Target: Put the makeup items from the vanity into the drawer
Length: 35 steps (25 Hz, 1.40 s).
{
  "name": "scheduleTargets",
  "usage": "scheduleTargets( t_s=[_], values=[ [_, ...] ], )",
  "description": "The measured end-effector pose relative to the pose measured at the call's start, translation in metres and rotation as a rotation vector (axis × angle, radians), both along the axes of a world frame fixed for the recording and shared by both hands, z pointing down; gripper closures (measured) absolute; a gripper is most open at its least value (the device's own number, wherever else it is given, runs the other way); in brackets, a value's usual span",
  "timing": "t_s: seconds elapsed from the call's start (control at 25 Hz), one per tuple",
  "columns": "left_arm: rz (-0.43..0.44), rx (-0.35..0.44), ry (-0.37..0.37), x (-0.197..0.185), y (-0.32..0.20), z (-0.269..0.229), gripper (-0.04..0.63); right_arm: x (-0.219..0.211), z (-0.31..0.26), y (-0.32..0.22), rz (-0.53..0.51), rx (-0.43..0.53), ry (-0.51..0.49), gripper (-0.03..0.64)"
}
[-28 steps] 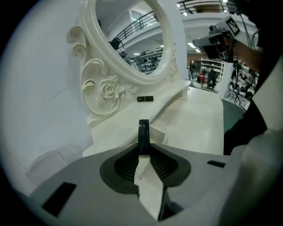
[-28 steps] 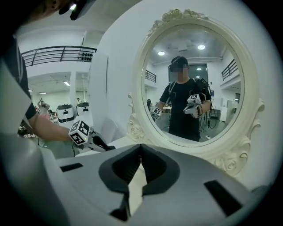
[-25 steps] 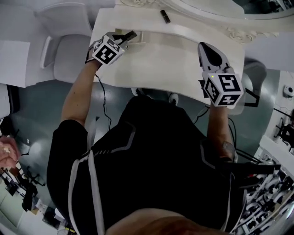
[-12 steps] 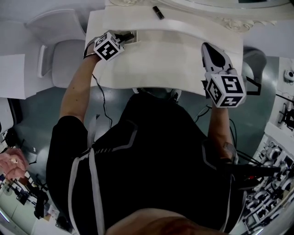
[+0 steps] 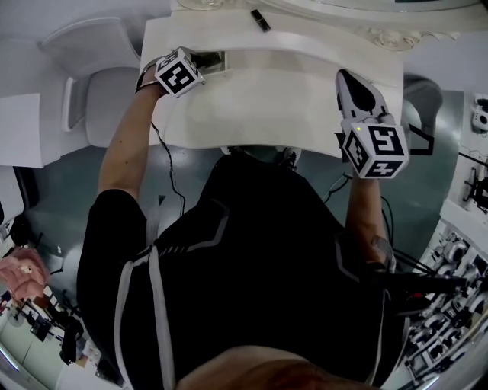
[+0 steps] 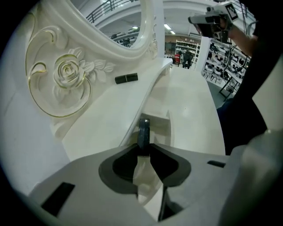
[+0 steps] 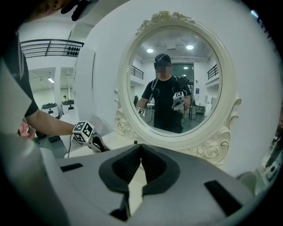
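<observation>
My left gripper (image 5: 206, 62) (image 6: 143, 148) reaches over the small open drawer (image 5: 217, 61) (image 6: 160, 126) at the left of the white vanity top (image 5: 282, 91). A thin dark makeup item (image 6: 143, 131) stands upright between its pads, over the drawer's recess. The jaws are opening, and the pads still touch the item. A black lipstick tube (image 5: 260, 20) (image 6: 126, 78) lies on the raised back ledge below the mirror frame. My right gripper (image 5: 352, 79) (image 7: 140, 148) hovers above the vanity's right end, shut and empty.
The oval mirror (image 7: 170, 75) with its carved rose frame (image 6: 66, 75) rises behind the ledge. A white chair (image 5: 103, 95) stands left of the vanity. A cable hangs from my left arm. Shelves with equipment (image 5: 457, 320) line the right side.
My left gripper has moved a little left and further over the drawer, with the dark item still in it. The right gripper has barely moved.
</observation>
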State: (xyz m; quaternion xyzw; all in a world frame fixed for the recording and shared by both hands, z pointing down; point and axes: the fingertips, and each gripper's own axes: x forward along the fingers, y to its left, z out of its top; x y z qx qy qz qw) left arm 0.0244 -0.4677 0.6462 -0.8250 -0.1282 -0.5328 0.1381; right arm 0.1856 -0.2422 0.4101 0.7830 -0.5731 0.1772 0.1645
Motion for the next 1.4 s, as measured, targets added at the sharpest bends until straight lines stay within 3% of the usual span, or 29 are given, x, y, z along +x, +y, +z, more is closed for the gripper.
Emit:
scheduleTargets(
  t_s=[0.48, 0.92, 1.04, 1.2, 1.4],
  values=[
    [0.037, 0.015, -0.018, -0.006, 0.0, -0.003, 0.494, 0.003, -0.002, -0.005, -0.017, 0.007, -0.013, 0.611],
    [-0.017, -0.022, 0.104, -0.008, 0.004, -0.043, 0.48, 0.005, -0.019, -0.011, -0.029, 0.045, 0.011, 0.611],
    [-0.072, -0.045, 0.192, -0.009, 0.002, -0.064, 0.48, 0.004, -0.027, -0.014, -0.038, 0.07, 0.017, 0.611],
    [-0.185, -0.187, 0.38, -0.013, 0.009, -0.111, 0.482, 0.022, -0.048, -0.015, -0.01, 0.132, 0.038, 0.611],
    [-0.25, -0.159, 0.582, -0.022, 0.018, -0.166, 0.482, 0.036, -0.077, -0.01, -0.015, 0.195, 0.053, 0.611]
  ],
)
